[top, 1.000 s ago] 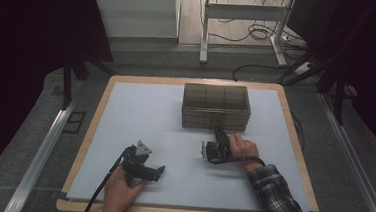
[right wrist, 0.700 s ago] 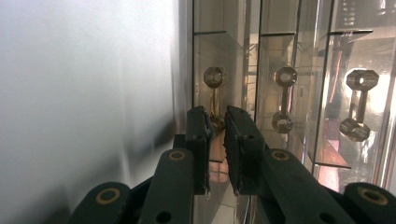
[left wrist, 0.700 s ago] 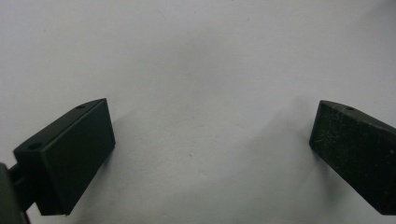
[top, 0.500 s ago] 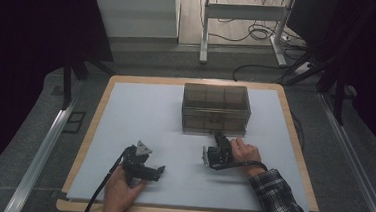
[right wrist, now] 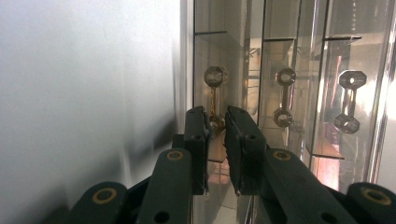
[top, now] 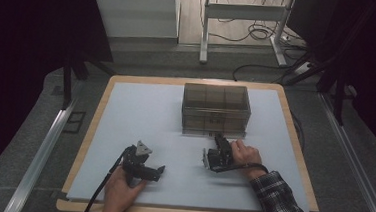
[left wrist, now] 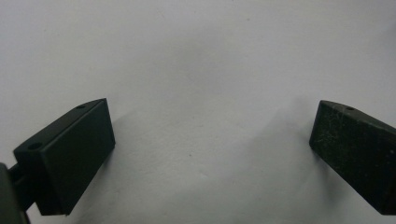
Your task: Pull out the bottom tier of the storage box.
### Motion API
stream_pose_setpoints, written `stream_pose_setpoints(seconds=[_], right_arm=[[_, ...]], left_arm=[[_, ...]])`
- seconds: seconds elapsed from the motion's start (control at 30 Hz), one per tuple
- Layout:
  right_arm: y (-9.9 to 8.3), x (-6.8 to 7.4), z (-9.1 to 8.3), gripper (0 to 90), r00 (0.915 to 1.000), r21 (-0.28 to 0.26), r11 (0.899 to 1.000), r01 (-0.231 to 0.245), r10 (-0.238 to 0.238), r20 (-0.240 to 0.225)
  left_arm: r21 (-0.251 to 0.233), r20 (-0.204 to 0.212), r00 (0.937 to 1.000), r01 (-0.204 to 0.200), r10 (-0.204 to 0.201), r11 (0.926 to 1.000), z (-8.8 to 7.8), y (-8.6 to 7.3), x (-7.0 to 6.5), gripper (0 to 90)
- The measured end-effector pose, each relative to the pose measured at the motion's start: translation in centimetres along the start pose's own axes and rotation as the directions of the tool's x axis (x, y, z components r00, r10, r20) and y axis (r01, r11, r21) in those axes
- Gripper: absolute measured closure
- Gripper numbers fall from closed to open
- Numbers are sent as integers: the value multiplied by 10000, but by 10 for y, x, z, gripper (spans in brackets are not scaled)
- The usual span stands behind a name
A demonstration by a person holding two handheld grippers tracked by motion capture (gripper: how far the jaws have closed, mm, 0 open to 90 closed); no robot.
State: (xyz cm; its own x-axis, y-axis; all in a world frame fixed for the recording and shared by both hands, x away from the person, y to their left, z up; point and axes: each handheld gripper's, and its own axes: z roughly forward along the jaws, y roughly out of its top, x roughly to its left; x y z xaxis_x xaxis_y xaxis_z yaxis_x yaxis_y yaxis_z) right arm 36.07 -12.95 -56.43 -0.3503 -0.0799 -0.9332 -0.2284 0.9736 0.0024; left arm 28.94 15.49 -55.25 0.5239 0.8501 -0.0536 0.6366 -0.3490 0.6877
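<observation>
A smoky clear drawer cabinet [top: 216, 105] stands at the back middle of the pale mat [top: 140, 117]. My right gripper [top: 218, 140] reaches its front low down, held by a hand with a plaid sleeve. In the right gripper view the jaws of my right gripper [right wrist: 215, 123] stand almost together, shut on the lower end of a brass-coloured drawer handle [right wrist: 215, 93]. Two more handles [right wrist: 284, 95] [right wrist: 349, 100] show on neighbouring drawers. My left gripper [top: 147, 169] rests near the front left of the mat; it [left wrist: 212, 140] is wide open over bare mat with nothing between the jaws.
The mat lies on a wooden-edged table [top: 94, 129]. Grey floor and metal rails [top: 48, 141] flank the table. A desk frame and cables [top: 251, 35] stand beyond the far edge. Cables trail from both grippers toward the near edge.
My right gripper has drawn back a little toward the near edge, away from the cabinet front. The left gripper has stayed where it was.
</observation>
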Motion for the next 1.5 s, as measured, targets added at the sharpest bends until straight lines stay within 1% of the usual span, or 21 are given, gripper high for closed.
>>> stream_pose_setpoints(seconds=[0.03, 0.07, 0.13, 0.17, 0.27, 0.33, 0.43, 0.5, 0.6, 0.63, 0.67, 0.7, 0.73, 0.8, 0.87, 0.9, 1.03, 1.17, 1.23, 1.4, 1.5], right_arm=[[0, 1, 0, 764, 9995, -14, 10000, 5, -5, 305], [0, -1, -1, 754, 10000, 23, 10000, 7, -7, -4], [0, 0, -1, 746, 9999, -48, 10000, -39, 40, 123], [0, -1, -2, 741, 9999, -53, 9999, -105, 105, -60], [0, -3, -4, 730, 9999, 117, 9998, -160, 161, -51], [-1, -4, -4, 726, 9994, -89, 9995, -307, 305, -151], [-1, -6, -6, 717, 9988, -130, 9991, -410, 406, -286], [-1, -8, -7, 706, 9972, -294, 9982, -527, 511, -546], [-2, -10, -8, 693, 9957, -410, 9973, -616, 585, -719], [-2, -11, -9, 690, 9955, -366, 9970, -681, 655, -683], [-2, -13, -9, 687, 9955, -356, 9974, -624, 596, -734], [-2, -14, -10, 683, 9924, -421, 9954, -862, 821, -914], [-3, -16, -10, 678, 9912, -529, 9940, -955, 900, -969], [-3, -19, -12, 668, 9918, -412, 9953, -872, 828, -971], [-4, -20, -12, 660, 9882, -532, 9922, -1129, 1065, -1098], [-4, -22, -12, 657, 9881, -504, 9920, -1156, 1096, -1080], [-7, -27, -12, 637, 9812, -609, 9871, -1479, 1387, -1339], [-9, -32, -14, 625, 9762, -656, 9848, -1609, 1489, -1578], [-10, -34, -14, 621, 9707, -799, 9803, -1806, 1645, -1750], [-13, -40, -14, 611, 9549, -882, 9708, -2232, 1996, -2198], [-15, -45, -15, 602, 9422, -943, 9619, -2567, 2274, -2461]], left_arm=[[-1, -2, 10000, 0, 0, 10000, 0, 0, 0, 0], [0, -1, 10000, -1, 1, 10000, 0, 0, 0, 0], [-1, -2, 10000, -1, 1, 10000, 0, 0, 0, 0], [-4, -2, 10000, 1, -1, 10000, 0, 0, 0, 0], [-4, -2, 10000, 2, -2, 10000, 0, 0, 0, 0], [-4, -3, 10000, 1, -1, 10000, 0, 0, 0, 0], [-2, -1, 10000, 0, 0, 10000, 0, 0, 0, 0], [0, -2, 10000, -2, 2, 10000, 0, 0, 0, 0], [-1, -1, 10000, -2, 2, 10000, 0, 0, 0, 0], [-2, -2, 10000, 0, 0, 10000, 0, 0, 0, 0], [-1, -1, 10000, -3, 3, 10000, 0, 0, 0, 0], [0, -3, 10000, -3, 3, 10000, 0, 0, 0, 0], [-4, -1, 10000, 2, -2, 10000, 0, 0, 0, 0], [0, -1, 10000, -2, 2, 10000, 0, 0, 0, 0], [-1, -1, 10000, -3, 3, 10000, 0, 0, 0, 0], [1, 0, 10000, -4, 4, 10000, 0, 0, 0, 0], [-1, -2, 10000, -3, 3, 10000, 0, 0, 0, 0], [-1, -2, 10000, -3, 3, 10000, 0, 0, 0, 0], [1, -1, 10000, -5, 5, 10000, 0, 0, 0, 0], [3, -3, 10000, -6, 6, 10000, 0, 0, 0, 0], [5, -2, 10000, -7, 7, 10000, 0, 0, 0, 0]])
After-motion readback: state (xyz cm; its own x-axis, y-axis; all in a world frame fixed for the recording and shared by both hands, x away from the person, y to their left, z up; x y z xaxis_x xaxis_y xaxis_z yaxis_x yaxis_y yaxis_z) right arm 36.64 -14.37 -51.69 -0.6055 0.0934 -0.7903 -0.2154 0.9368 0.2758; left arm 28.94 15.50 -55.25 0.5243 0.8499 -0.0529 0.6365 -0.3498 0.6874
